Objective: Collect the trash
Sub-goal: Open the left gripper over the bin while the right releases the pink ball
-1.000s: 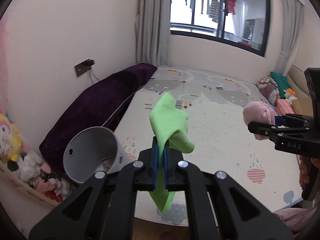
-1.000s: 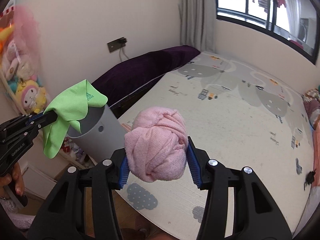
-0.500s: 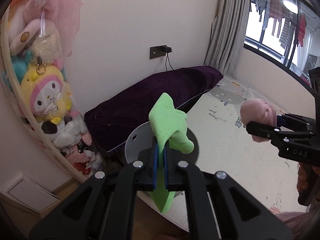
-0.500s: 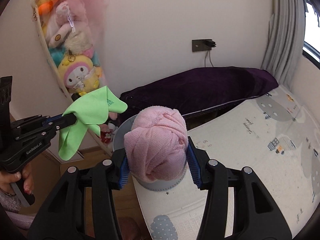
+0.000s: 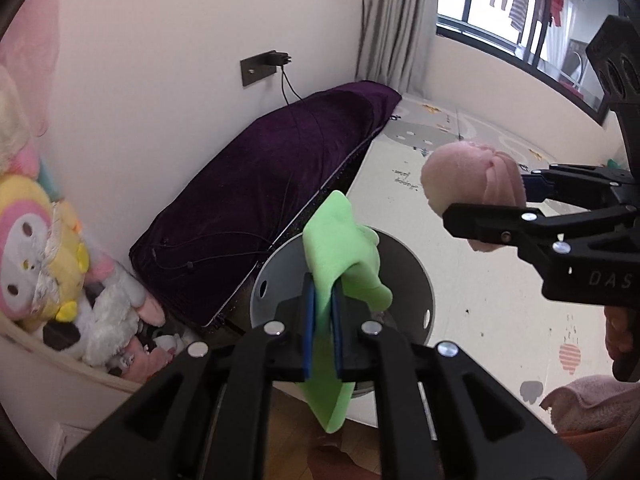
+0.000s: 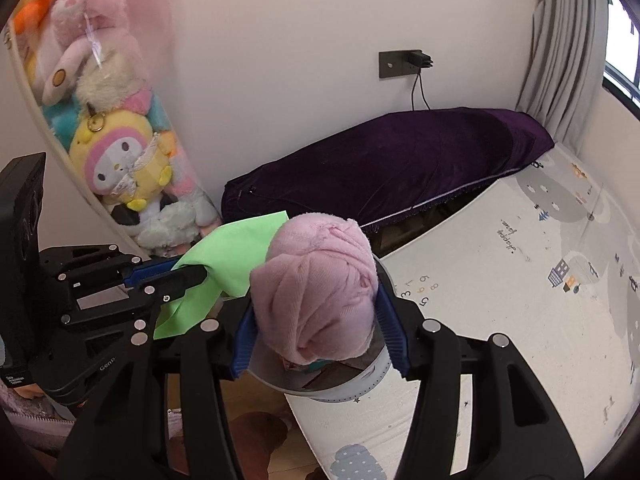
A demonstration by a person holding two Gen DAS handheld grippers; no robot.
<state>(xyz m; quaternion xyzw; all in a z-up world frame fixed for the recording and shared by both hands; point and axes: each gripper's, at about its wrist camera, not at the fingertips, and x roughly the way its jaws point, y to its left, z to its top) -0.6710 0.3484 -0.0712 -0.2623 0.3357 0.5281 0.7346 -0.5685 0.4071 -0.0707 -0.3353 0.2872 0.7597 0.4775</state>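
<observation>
My left gripper (image 5: 321,300) is shut on a green cloth (image 5: 340,252) and holds it over the open top of a grey round bin (image 5: 404,268). My right gripper (image 6: 318,320) is shut on a balled pink cloth (image 6: 316,284) and holds it above the same bin (image 6: 344,388). In the left wrist view the right gripper (image 5: 480,204) with the pink ball (image 5: 468,184) is up right of the bin. In the right wrist view the left gripper (image 6: 188,274) and green cloth (image 6: 228,256) are to the left. Some rubbish lies inside the bin.
A dark purple cushion (image 5: 272,184) lies along the wall behind the bin. A net of plush toys (image 6: 120,152) hangs at the left. The bin stands at the edge of a printed play mat (image 6: 520,280); wooden floor (image 5: 296,428) is below.
Both grippers have swung toward the bin and dropped closer; the bin's open top is now right under the green cloth and pink ball. Both grips are unchanged.
</observation>
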